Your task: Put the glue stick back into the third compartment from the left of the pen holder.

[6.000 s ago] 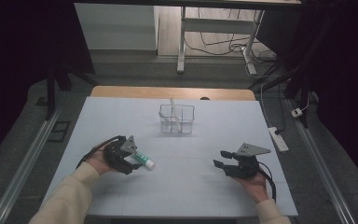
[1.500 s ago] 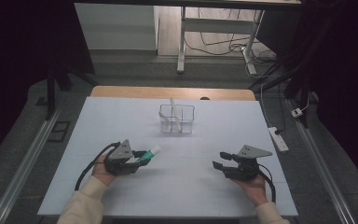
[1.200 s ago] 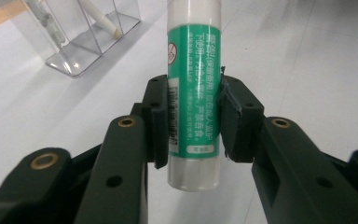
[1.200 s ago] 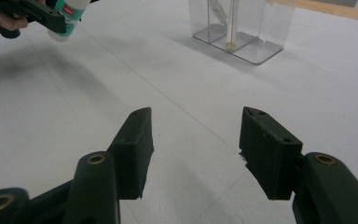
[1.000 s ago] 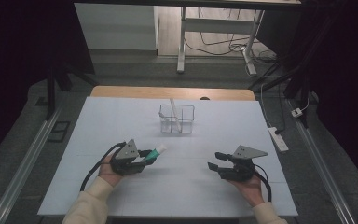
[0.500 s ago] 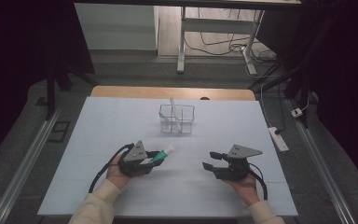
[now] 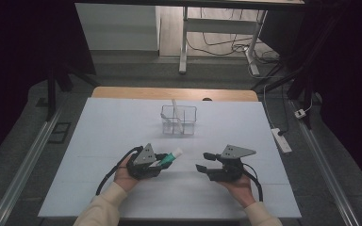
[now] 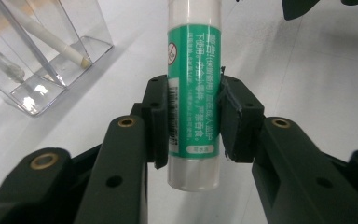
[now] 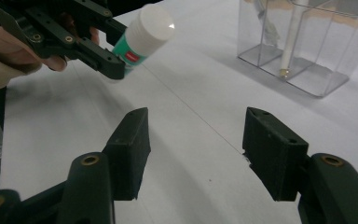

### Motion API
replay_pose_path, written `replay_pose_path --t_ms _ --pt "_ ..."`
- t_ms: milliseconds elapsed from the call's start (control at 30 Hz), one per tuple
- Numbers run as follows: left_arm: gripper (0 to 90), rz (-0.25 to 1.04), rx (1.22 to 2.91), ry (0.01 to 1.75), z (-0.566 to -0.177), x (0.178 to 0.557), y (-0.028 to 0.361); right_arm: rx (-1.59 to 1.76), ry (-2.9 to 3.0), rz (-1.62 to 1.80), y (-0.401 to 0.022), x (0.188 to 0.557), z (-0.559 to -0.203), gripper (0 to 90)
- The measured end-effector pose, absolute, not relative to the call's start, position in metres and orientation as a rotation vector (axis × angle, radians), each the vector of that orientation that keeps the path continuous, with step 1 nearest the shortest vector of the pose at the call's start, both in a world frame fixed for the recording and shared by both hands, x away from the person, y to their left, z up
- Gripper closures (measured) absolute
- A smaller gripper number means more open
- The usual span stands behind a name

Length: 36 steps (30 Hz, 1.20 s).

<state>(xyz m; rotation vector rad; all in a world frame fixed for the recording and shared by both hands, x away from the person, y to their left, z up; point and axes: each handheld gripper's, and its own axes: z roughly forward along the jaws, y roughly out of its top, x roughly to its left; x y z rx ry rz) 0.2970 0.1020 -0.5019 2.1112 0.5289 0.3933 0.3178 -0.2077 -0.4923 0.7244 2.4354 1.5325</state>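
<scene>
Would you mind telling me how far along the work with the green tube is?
Done: the left gripper has the green tube clamped and lifted. In hand: the right gripper, jaws just opening, faces its white cap. Left: the tube is not yet in the clear organizer.

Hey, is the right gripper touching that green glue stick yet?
Apart. In the right gripper view, the right gripper has open jaws with bare table between them, and the green glue stick is farther off, clamped in the left gripper.

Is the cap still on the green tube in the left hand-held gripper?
On. In the right gripper view the green tube ends in a white cap, pointing away from the left hand-held gripper, whose pads clamp its middle.
</scene>
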Motion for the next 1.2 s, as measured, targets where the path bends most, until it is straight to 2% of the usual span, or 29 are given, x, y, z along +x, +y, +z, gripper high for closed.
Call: replay_pose_path --t_ms 767,1033,1200 --pt "65.5 0.386 2.160 0.455 -0.509 0.296 0.078 0.745 2.456 1.610 -0.176 0.323 -0.495 37.7" --pt "65.5 0.377 2.146 0.418 -0.509 0.294 0.072 0.743 2.451 1.646 -0.173 0.322 -0.496 42.4" --pt "65.5 0.378 2.144 0.400 -0.509 0.292 0.068 0.742 2.455 1.678 -0.172 0.322 -0.496 49.7"
